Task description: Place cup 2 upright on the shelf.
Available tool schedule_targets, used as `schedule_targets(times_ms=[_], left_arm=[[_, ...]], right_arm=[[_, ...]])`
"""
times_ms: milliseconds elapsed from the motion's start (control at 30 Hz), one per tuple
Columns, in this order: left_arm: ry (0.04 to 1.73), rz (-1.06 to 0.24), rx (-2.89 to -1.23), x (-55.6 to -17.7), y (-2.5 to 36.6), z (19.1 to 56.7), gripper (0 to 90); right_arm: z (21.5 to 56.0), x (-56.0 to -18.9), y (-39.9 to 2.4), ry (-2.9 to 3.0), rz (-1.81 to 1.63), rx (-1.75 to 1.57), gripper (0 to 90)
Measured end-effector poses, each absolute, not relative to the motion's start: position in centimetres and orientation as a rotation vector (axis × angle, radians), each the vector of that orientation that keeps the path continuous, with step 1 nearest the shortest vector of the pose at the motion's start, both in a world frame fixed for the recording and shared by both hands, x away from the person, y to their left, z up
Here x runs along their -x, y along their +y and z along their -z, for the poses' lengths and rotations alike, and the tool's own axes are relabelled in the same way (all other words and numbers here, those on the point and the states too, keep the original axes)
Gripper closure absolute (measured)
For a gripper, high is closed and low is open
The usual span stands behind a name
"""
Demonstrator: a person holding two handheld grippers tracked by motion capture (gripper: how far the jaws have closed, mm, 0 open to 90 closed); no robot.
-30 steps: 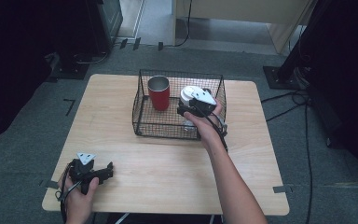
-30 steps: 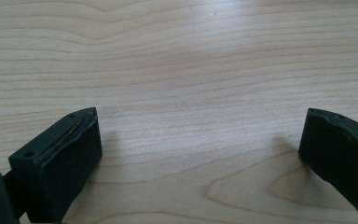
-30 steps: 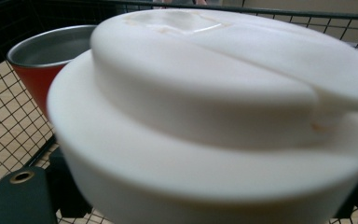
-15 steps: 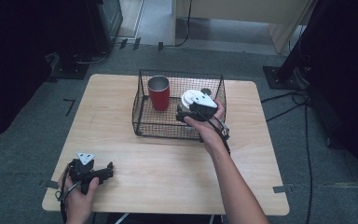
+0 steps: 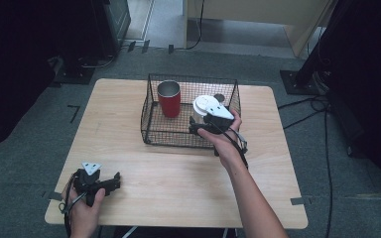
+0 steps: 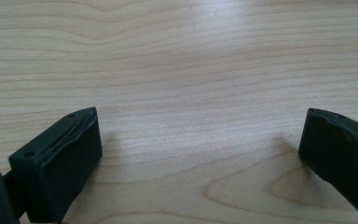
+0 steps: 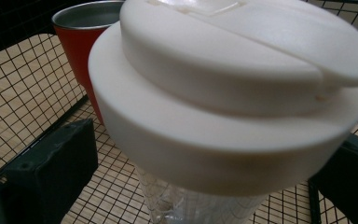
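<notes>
Two tools open — right tool point(image 5: 198, 126) just released white-lidded cup point(image 5: 206, 105), red cup point(image 5: 169, 98) beside, wire basket point(image 5: 151, 124) around.

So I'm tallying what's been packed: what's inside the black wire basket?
Inside the black wire basket stand a red metal cup and a clear tumbler with a white lid. The lid hides what the tumbler holds.

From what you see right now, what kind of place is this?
Probably a lab or studio set up for recording, not a home. A bare wooden table stands on grey carpet, cables trail over the floor, and dark equipment stands surround it.
</notes>
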State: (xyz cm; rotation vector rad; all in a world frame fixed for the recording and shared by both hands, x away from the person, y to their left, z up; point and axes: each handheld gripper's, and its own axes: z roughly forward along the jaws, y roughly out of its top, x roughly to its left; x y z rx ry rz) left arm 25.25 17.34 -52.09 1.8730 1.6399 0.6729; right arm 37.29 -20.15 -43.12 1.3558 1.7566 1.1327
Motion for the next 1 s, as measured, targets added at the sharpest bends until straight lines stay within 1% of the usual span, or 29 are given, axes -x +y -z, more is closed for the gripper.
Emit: schedule_targets(times_ms=[467, 1000], left_arm=[[1.64, -0.673, -1.873, -25.2, 17.3, 52.1, 0.0], [1.638, -0.675, -1.873, -25.3, 17.3, 52.1, 0.0]], right_arm=[[42.9, -35.6, -20.7, 1.754, -1.138, -1.349, 0.0], [42.6, -32.1, -21.5, 1.751, -1.179, -1.31, 0.0]])
